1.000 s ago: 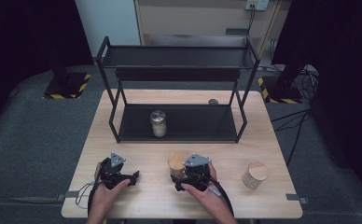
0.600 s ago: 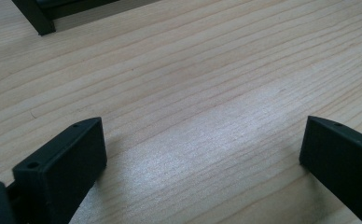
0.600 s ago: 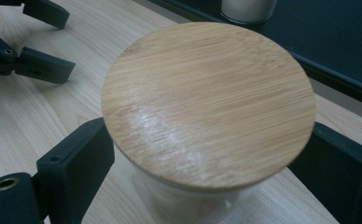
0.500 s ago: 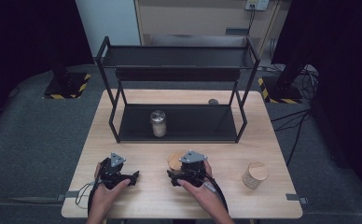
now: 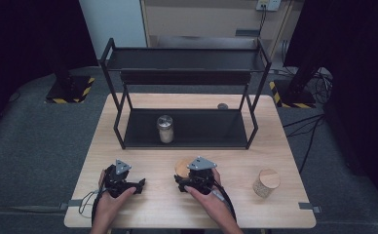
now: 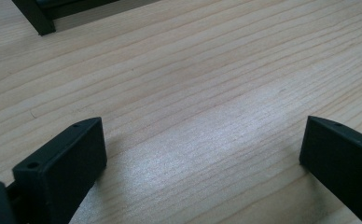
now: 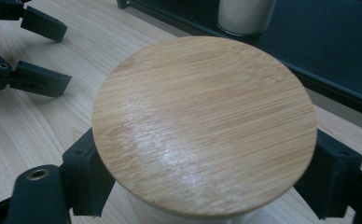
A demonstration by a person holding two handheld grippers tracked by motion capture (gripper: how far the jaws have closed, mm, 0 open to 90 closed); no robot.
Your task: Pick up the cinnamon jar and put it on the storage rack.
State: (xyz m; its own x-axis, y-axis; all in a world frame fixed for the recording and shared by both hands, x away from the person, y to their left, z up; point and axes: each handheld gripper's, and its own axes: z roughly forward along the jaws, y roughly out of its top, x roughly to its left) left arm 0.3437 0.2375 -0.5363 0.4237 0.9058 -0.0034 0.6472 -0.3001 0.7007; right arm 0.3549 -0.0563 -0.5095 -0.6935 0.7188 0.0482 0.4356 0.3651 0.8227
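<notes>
The jar with the bamboo lid (image 7: 205, 126) is found at lower centre of the high view, on the wooden table (image 5: 236, 146) in front of the black shelf rack (image 5: 184, 87). The right gripper (image 5: 195, 181) is set around it; its jaws have just been closing and, in the right gripper view, stand against the jar body on both sides below the lid, so the jar is judged gripped or very nearly so. The left gripper (image 5: 137, 185) rests at lower left with jaws wide apart and nothing between them.

For a sound lift, the grip should be confirmed on the body, not on the lid edge, and centred. The jar should be raised vertically and kept upright. A second jar with a metal lid (image 5: 165, 128) already occupies the lower shelf; clearance from it and from the rack uprights should be kept.
</notes>
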